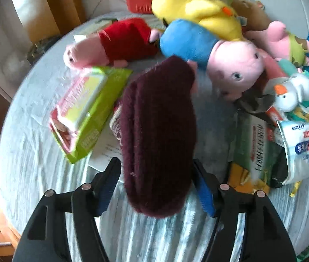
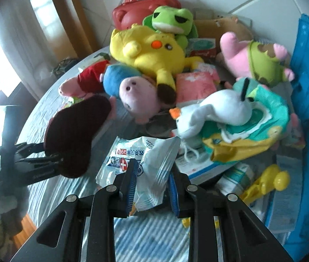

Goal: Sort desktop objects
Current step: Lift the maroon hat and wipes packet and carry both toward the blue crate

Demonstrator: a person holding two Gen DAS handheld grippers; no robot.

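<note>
Left claw (image 1: pixel 156 183) clamps a maroon sock (image 1: pixel 158 135) above the bench (image 1: pixel 34 163), hiding papers beneath. Right claw (image 2: pixel 151 187) grips a wipes pack (image 2: pixel 141 159), its far end crumpled.

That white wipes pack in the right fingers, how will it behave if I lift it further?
The wipes pack is crinkled plastic film, so it will probably flop and sag outside the right gripper. Its glossy wrapper looks slippery, so it might slide out. It seems soft, not fragile.
</note>
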